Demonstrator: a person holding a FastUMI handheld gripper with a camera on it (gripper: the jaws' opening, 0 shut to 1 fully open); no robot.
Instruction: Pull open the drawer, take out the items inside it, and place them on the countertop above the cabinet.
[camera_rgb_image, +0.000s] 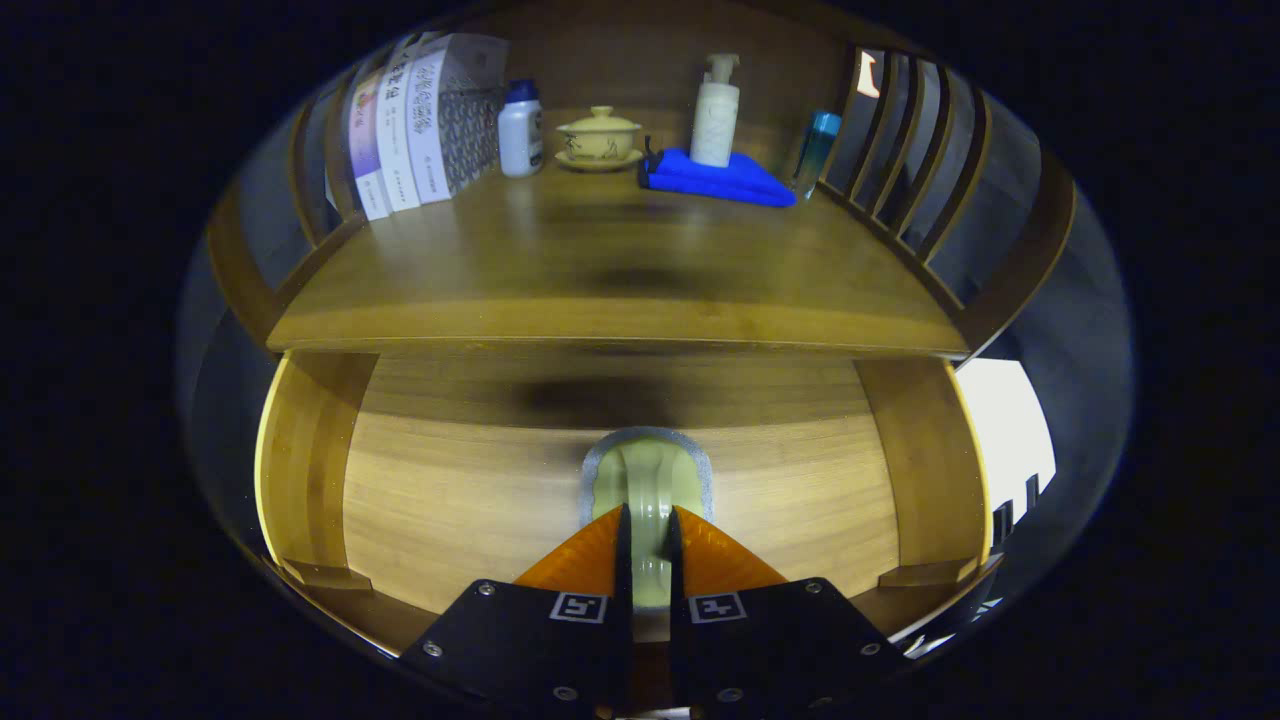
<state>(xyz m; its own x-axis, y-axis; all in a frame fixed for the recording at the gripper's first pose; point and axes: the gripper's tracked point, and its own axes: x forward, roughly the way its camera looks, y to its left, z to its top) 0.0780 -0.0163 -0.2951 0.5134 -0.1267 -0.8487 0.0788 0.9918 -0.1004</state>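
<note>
The jaws (648, 520) are drawn in close on the drawer handle (648, 480), a pale green, glossy pull standing upright inside a grey-rimmed oval recess; both fingers press against its sides, with just the narrow handle between them. The handle sits at the middle of the drawer front (480, 500), a light wood panel with horizontal grain, framed by darker wooden posts to either side. Whether the drawer is pulled out at all cannot be told from here.

Above the drawer runs the bench (600, 270), a brown wooden top. At its far side stand three white books (420, 125) with printed spines, the writing too small to read. Next to them are a small white bottle with a blue cap (520, 130), then a yellow lidded teacup on a saucer (598, 137), then a folded blue cloth (715, 178) with a white pump bottle (716, 112) standing at its back edge, and a teal bottle (818, 150) just beside the cloth, near the slatted wooden rail (900, 140).
</note>
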